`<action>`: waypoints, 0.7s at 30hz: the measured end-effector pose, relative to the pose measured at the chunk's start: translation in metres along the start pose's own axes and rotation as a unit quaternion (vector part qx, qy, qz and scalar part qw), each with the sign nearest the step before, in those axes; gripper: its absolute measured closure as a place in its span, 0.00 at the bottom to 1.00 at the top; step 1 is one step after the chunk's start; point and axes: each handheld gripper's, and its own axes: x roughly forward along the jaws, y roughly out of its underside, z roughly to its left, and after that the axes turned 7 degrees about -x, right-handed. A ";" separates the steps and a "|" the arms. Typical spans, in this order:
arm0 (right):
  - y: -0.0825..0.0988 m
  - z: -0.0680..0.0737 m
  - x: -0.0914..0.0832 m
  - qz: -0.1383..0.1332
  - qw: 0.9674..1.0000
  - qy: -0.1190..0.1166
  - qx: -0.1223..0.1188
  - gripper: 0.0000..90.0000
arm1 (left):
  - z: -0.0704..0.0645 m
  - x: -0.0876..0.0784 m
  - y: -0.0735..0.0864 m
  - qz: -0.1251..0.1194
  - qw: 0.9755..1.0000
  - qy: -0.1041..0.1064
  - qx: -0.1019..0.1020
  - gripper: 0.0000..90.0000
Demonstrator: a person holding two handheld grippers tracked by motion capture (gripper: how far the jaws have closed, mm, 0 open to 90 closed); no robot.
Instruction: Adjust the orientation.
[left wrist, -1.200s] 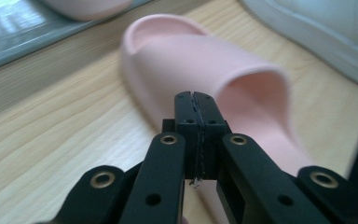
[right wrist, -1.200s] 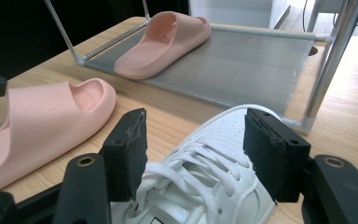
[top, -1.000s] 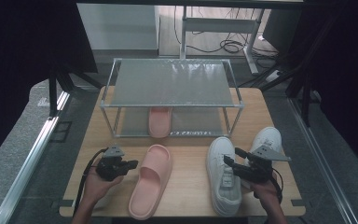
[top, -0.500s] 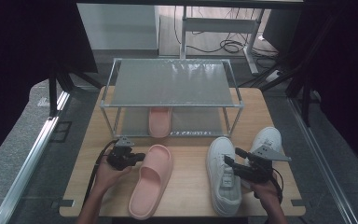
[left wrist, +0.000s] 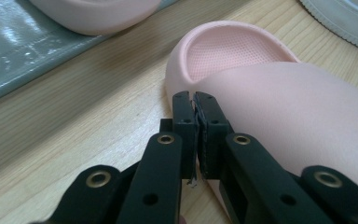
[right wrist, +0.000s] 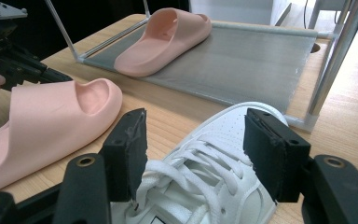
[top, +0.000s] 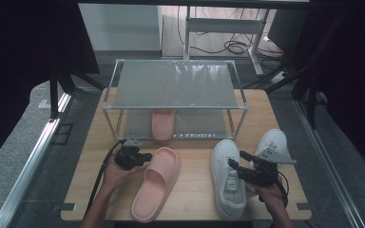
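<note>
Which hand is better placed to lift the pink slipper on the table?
Left: its claw is shut on the edge of the slipper. The right claw stands open over the white shoe.

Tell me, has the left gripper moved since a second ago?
Yes. The left gripper has slid along the table toward the shoe rack and now sits shut against the pink slipper lying on the tabletop.

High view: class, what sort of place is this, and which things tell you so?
Probably a lab or test workspace, not a home: a wooden table ringed by dark curtains, a metal shoe rack, and loose cables on the floor.
</note>
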 end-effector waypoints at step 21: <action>0.000 -0.002 -0.002 -0.002 1.000 0.003 0.003 0.44 | -0.024 -0.052 0.041 -0.048 0.998 0.009 -0.036 0.68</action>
